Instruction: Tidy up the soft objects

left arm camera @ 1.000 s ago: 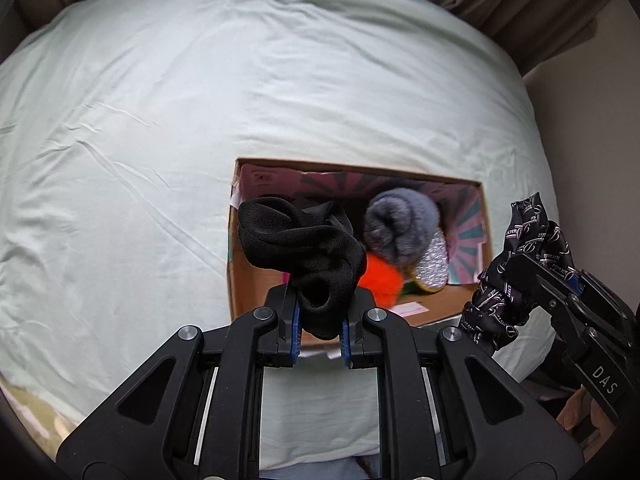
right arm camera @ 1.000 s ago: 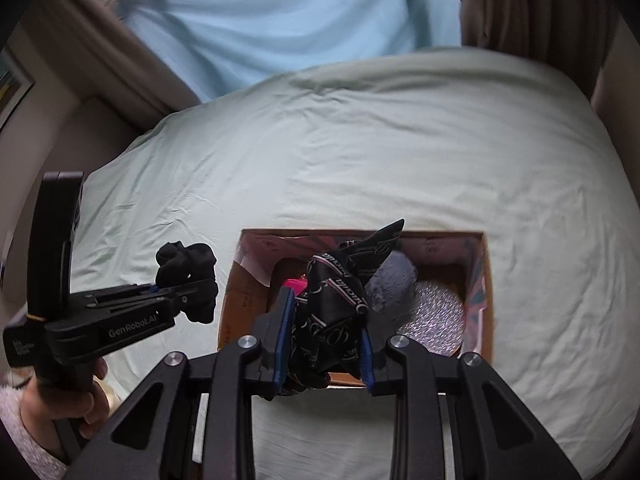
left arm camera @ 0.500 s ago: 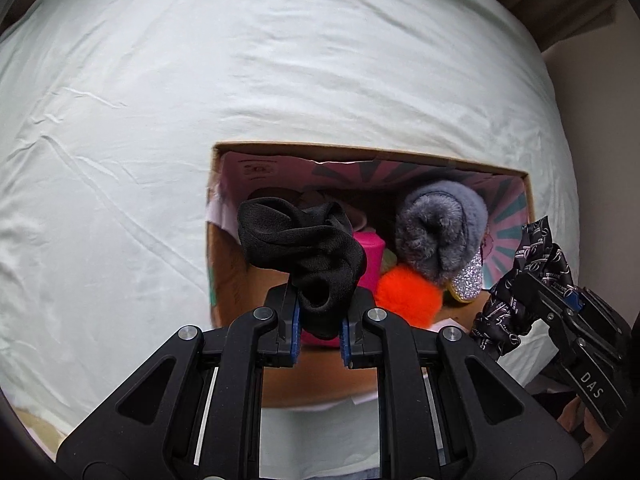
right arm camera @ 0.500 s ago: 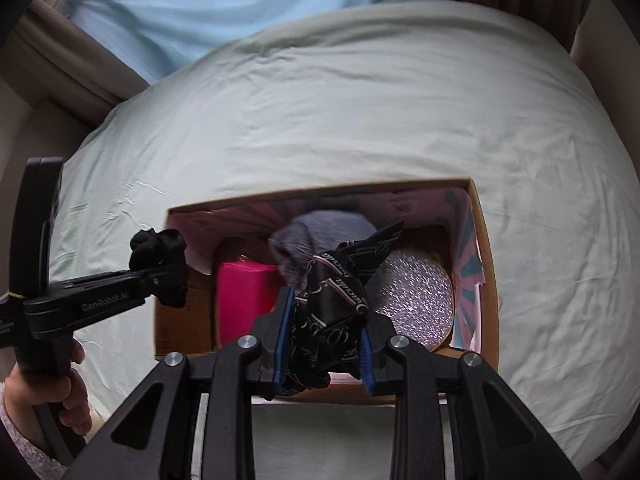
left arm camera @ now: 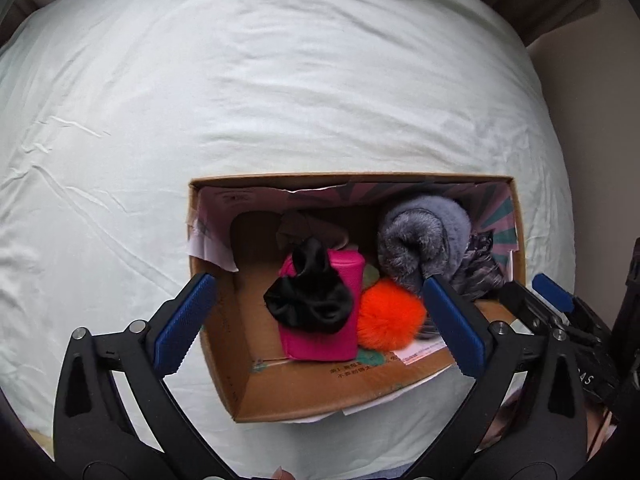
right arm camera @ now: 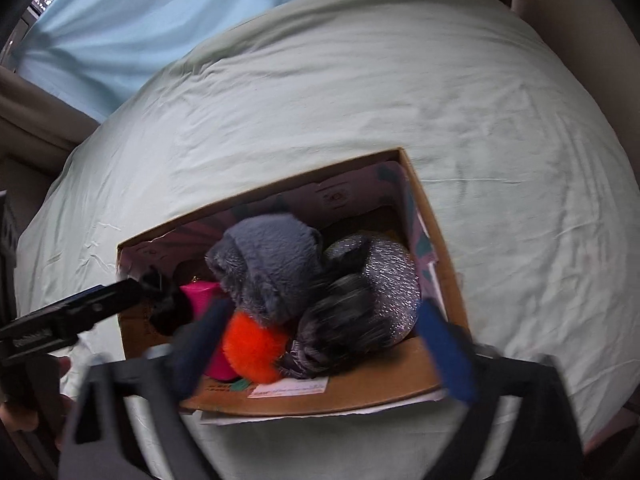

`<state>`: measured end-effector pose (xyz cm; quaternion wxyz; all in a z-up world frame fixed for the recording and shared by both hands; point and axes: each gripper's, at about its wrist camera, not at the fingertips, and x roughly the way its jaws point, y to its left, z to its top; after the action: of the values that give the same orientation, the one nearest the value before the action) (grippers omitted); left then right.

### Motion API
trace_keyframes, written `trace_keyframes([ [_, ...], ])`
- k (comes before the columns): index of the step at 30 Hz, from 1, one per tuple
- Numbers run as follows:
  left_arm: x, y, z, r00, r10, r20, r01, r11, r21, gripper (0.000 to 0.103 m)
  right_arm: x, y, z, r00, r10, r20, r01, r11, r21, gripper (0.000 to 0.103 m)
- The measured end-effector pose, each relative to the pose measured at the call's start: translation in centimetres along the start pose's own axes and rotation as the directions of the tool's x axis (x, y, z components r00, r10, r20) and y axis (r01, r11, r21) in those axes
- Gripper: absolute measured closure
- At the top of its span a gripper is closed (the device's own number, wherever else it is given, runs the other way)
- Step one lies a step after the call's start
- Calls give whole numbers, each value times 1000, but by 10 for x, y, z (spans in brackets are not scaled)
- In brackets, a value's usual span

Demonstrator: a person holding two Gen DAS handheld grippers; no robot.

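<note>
Soft objects fill an open brown cardboard box (left arm camera: 224, 344) on a pale green bed sheet (left arm camera: 280, 80): a black fabric scrunchie (left arm camera: 310, 300) lies on a magenta pouch (left arm camera: 344, 336), beside an orange pom-pom (left arm camera: 390, 316), a grey fur roll (left arm camera: 424, 236) and a patterned dark scarf (right arm camera: 340, 328). Both the left gripper (left arm camera: 320, 320) and right gripper (right arm camera: 324, 344) hang spread wide, holding nothing. Small print on the box's inner flap is unreadable.

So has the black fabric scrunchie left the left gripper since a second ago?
Yes. The black fabric scrunchie has dropped out of the left gripper, now open, and lies on the pink pouch inside the cardboard box.
</note>
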<state>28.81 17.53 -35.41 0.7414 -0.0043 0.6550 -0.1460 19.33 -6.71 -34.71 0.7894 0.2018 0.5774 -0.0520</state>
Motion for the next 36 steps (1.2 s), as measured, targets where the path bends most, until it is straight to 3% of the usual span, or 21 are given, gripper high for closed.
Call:
trace_keyframes([
  [14, -40, 5, -33, 999, 10, 52, -9, 1000, -25, 0, -40, 1, -15, 998, 18, 68, -16, 1000, -25, 0],
  [24, -120, -14, -68, 982, 37, 183, -28, 998, -49, 0, -130, 17, -17, 981, 61, 182, -35, 989, -141, 0],
  [29, -187, -34, -89, 947, 67, 314, -44, 996, -81, 0, -203, 21, -14, 953, 80, 292, -14, 975, -222, 0],
  [33, -246, -54, -107, 887, 93, 452, -52, 993, -103, 0, -260, 22, -12, 920, 88, 381, 15, 966, -258, 0],
  [36, -285, -72, -119, 831, 119, 543, -75, 992, -103, 0, -296, 23, -15, 892, 85, 444, 46, 960, -276, 0],
])
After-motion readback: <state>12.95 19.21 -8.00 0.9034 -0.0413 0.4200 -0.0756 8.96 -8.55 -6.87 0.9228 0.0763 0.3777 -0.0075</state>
